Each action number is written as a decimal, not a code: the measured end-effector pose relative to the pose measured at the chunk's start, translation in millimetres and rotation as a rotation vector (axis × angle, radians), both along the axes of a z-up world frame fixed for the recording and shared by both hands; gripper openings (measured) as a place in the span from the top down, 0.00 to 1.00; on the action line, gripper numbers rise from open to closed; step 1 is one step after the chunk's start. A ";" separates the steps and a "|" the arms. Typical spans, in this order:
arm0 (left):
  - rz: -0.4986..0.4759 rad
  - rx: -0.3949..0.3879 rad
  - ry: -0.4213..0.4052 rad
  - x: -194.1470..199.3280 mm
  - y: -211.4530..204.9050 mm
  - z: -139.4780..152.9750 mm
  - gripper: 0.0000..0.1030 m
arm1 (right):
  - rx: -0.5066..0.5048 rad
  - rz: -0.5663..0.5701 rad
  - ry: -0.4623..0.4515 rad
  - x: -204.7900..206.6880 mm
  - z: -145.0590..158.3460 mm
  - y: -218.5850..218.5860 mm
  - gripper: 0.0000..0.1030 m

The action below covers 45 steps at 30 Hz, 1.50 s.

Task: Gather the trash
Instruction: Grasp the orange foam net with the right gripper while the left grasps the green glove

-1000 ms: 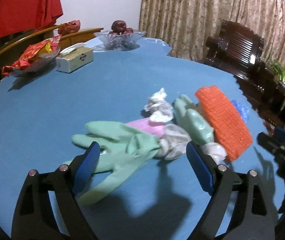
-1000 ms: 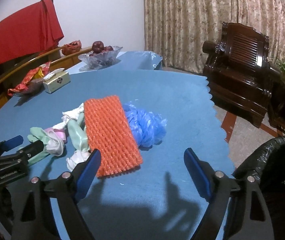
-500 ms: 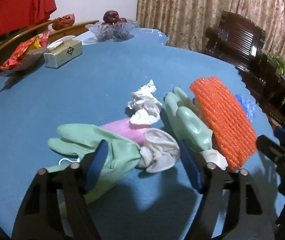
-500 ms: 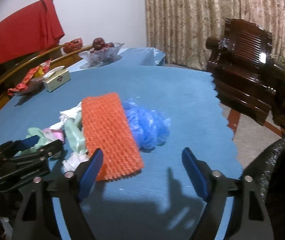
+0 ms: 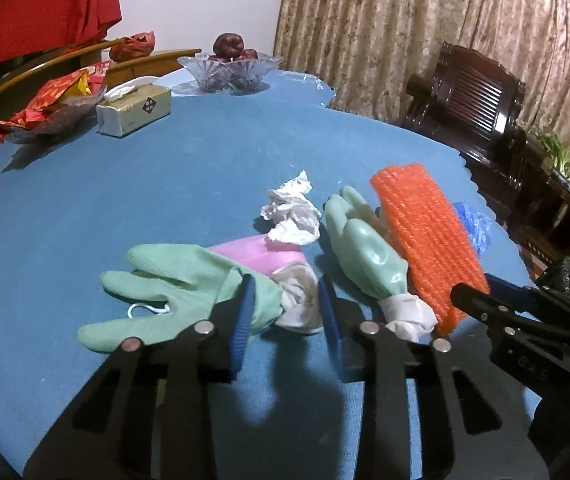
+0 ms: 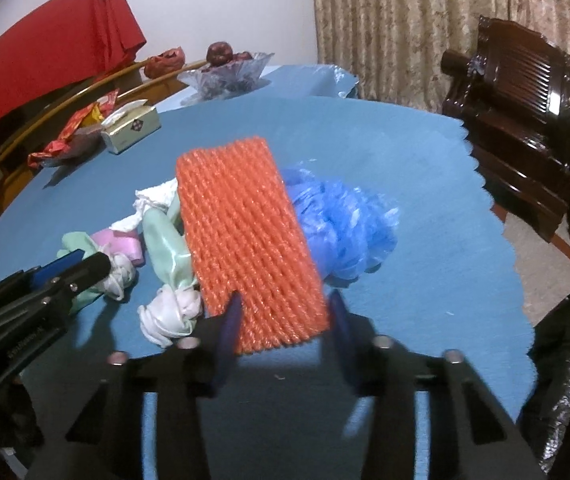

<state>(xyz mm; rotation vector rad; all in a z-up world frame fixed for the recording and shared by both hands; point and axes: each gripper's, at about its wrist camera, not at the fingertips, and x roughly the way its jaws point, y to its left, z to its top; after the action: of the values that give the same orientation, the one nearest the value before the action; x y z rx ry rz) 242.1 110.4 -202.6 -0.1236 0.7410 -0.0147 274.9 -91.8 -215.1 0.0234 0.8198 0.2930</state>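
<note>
Left wrist view looks down over a round desk [image 5: 165,184] under a blue cloth. The left hand-held gripper [image 5: 285,312] has just been closing, and its blue pads now sit close on either side of the bunched white cuff [image 5: 299,300] of a pale green rubber glove [image 5: 173,284] that lies flat with its fingers pointing left. Whether the pads already press the cuff cannot be told. A strip of pink foam [image 5: 253,252] shows beyond that glove, with a crumpled white tissue [image 5: 291,212] just past it. To the right lies a second, puffed-up pale green glove [image 5: 365,248], and beside that an orange foam net sleeve [image 5: 425,240].

Right wrist view shows the right hand-held gripper [image 6: 285,320], which has also just been closing, with its pads flanking the near end of the orange sleeve [image 6: 245,240]. The pads look level with the sleeve's edges, but real contact is unclear through blur. A ruffled blue plastic mesh ball [image 6: 345,232] touches the sleeve's right side. A black rubbish bag [image 6: 565,380] sits off the desk's right edge.
</note>
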 end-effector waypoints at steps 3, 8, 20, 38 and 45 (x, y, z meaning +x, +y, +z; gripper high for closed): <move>0.003 0.002 -0.001 -5.3 0.1 2.2 0.77 | 0.014 0.015 0.012 -2.6 0.8 -0.2 0.87; 0.009 -0.011 -0.010 -18.3 2.3 9.6 0.88 | 0.036 0.019 -0.040 -15.0 19.8 -3.9 0.88; -0.016 -0.007 0.024 -28.1 -10.7 8.6 0.62 | 0.044 0.009 -0.077 -34.7 37.3 -13.2 0.88; 0.030 0.068 0.059 -42.6 13.3 0.4 0.29 | 0.062 0.012 -0.041 -35.4 22.3 -16.2 0.88; 0.039 0.027 0.128 -39.1 22.0 -24.4 0.43 | 0.069 0.044 -0.030 -47.9 25.4 -3.5 0.88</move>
<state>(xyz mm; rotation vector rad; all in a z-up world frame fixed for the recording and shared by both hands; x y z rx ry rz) 203.0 132.4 -227.0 -0.1140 0.8658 0.0409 227.0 -95.4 -189.6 0.0652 0.7813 0.3626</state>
